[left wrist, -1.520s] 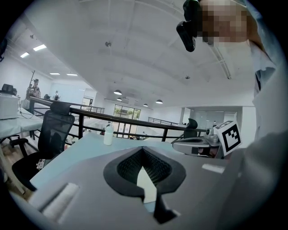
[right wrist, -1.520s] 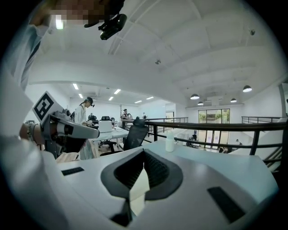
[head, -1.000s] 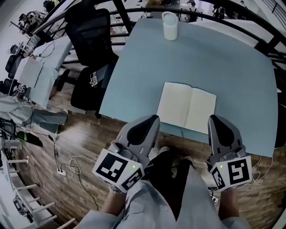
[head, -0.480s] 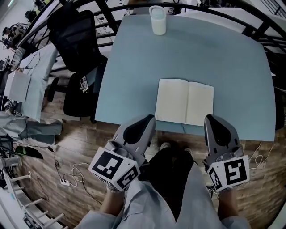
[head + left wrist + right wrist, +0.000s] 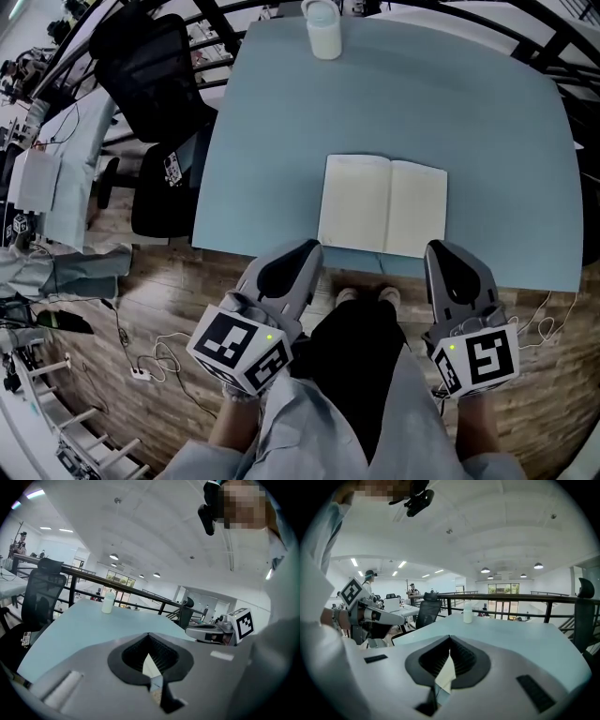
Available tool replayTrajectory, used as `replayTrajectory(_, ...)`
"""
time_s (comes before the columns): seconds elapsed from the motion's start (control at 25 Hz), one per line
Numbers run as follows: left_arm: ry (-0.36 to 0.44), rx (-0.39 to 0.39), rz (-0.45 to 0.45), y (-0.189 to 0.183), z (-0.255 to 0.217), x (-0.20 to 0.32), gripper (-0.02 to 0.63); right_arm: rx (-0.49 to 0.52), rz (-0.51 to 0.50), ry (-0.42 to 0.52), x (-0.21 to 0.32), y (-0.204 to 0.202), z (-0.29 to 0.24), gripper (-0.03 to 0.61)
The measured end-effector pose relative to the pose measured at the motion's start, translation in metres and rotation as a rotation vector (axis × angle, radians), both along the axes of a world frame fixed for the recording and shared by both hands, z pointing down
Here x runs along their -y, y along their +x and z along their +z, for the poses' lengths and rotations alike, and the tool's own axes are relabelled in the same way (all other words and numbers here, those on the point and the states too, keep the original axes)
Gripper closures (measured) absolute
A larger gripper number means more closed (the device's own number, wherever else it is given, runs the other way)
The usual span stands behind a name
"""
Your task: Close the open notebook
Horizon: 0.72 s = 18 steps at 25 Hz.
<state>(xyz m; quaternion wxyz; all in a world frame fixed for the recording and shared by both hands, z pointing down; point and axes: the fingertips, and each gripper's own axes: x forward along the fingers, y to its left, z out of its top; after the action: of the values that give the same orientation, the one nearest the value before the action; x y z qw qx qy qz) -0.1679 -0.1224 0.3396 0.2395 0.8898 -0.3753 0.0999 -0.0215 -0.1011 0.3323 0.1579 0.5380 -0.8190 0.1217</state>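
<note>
You have not started on the closing. The cream-paged notebook lies flat and fully open on the pale blue tabletop, spine running near to far, both pages face up. It sits close to the tabletop's near edge, roughly midway between your two hands and a little beyond them. Neither cover is lifted and nothing touches it.

Your left gripper, grey-shelled with a black-and-white marker cube at its back, hangs on the near side of the tabletop's edge, its tip near the notebook's near left corner but apart from it. Its jaws are pressed together with nothing between them. Your right gripper, of the same build, sits just near of the notebook's near right corner, also apart from it, jaws drawn tight together and carrying nothing.

By my reading, the whole job is left: bring one gripper up to a page edge, get under one half, and fold it over the spine onto the other half until the book lies shut.

The count:
- One notebook, open.
- Two grippers, both closed and empty.
- One white plastic bottle, upright at the far edge of the tabletop, well apart from the notebook.
- One black mesh office chair, beside the tabletop's far left edge.
- One tabletop.
</note>
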Motion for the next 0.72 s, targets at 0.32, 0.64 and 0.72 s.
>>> replayTrajectory(0.32,-0.089,0.015,-0.049,0.006,0.032,-0.008,0.611,-0.149,-0.109,0.020,-0.009,0.008,0.023,0.577)
replayTrajectory(0.64,-0.140,0.030,-0.017,0.029,0.055,-0.021,0.611,-0.232,-0.155,-0.038,-0.016,0.005,0.071,0.577)
replayTrajectory(0.72,-0.163,0.016,-0.024,0.030,0.060,-0.022,0.611,-0.238,-0.162,-0.054,-0.018,0.003,0.084,0.577)
